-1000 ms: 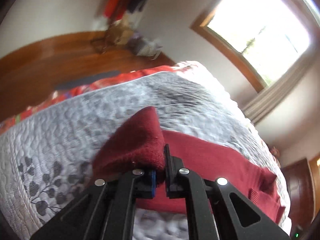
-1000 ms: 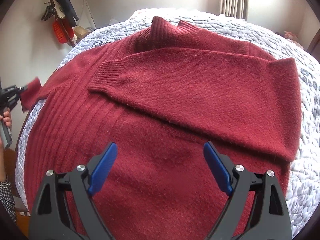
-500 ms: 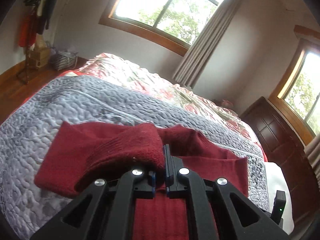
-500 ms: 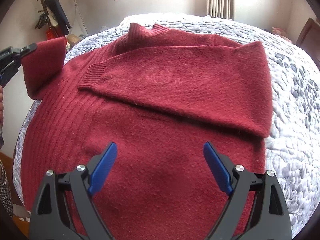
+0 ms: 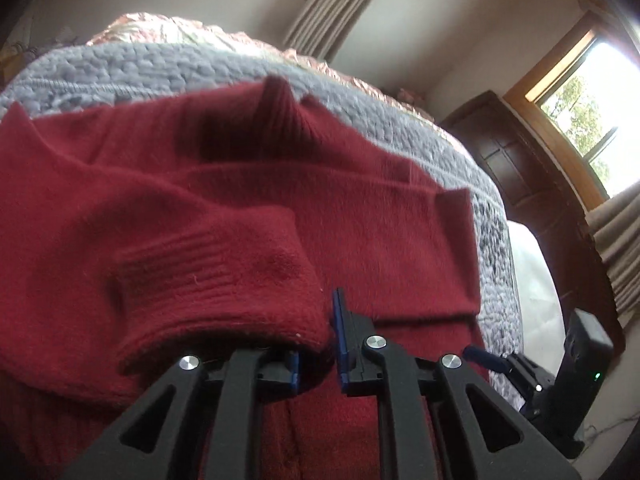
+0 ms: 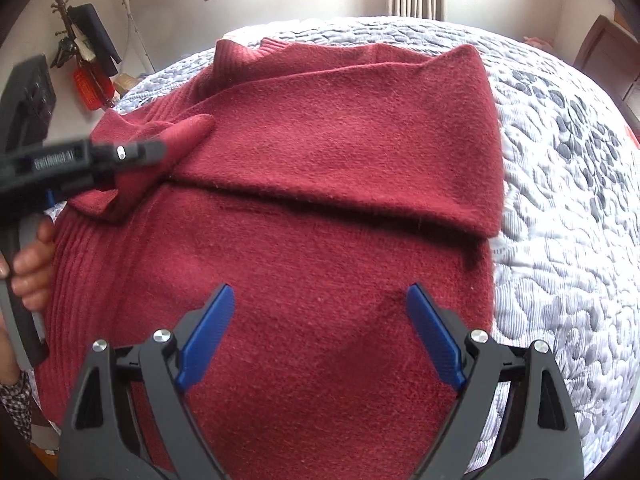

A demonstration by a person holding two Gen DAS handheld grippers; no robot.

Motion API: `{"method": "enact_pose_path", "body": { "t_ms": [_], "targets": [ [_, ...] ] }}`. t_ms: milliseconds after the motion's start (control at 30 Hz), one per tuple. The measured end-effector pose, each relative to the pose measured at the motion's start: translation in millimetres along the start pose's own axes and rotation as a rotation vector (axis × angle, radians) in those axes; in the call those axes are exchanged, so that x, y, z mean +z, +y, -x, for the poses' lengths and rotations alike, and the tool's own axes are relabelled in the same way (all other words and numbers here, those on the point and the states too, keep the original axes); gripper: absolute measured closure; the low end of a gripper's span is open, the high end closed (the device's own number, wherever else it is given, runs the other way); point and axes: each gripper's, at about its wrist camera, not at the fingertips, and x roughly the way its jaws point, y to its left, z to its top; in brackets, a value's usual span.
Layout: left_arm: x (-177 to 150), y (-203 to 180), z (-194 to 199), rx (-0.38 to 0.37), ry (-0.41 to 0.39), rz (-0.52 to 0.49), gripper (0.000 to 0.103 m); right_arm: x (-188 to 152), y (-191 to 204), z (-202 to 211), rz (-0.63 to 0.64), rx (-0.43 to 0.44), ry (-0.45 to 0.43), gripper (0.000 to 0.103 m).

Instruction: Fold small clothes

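Observation:
A dark red sweater point(image 6: 340, 240) lies flat on the grey quilted bed point(image 6: 560, 208), collar toward the far wall. One sleeve point(image 6: 360, 152) is folded across the chest. My left gripper point(image 5: 318, 334) is shut on the ribbed cuff point(image 5: 224, 280) of the other sleeve and holds it over the sweater's left shoulder area. In the right wrist view the left gripper point(image 6: 158, 148) comes in from the left with the cuff point(image 6: 192, 128) sticking out past its tips. My right gripper point(image 6: 319, 294) hovers open above the sweater's lower body, holding nothing.
A hand point(image 6: 30, 264) grips the left gripper's handle at the bed's left side. A dark wooden dresser point(image 5: 520, 168) and curtains point(image 5: 616, 248) stand beyond the bed's right side. A coat stand point(image 6: 76, 44) is in the far left corner. My right gripper point(image 5: 520, 372) shows low right.
The left gripper has carried the sleeve cuff from beyond the bed's left edge inward, over the sweater's body. The right gripper has stayed open above the hem.

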Motion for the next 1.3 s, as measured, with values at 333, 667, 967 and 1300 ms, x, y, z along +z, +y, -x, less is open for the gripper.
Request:
{"method": "enact_pose_path", "body": {
  "t_ms": [333,667,967,1300],
  "targets": [
    [-30.4,19.6,112.0,0.065,-0.078,-0.131,0.039,23.1,23.4,19.5,0.041,-0.002,-0.03,0.016],
    [18.3,118.9,103.6,0.436,-0.069,0.004,0.045,96.0,158.2,-8.1,0.29,0.162,0.03,0.023],
    [13.6,138.2,79.7,0.462,-0.022,0.048,0.046,100.7,197.8,-88.8,0.403,0.002,0.164,0.036],
    [10.1,137.2,83.6,0.455,-0.04,0.049,0.045,109.9,110.6,-36.4,0.131,0.2,0.045,0.082]
  ]
}}
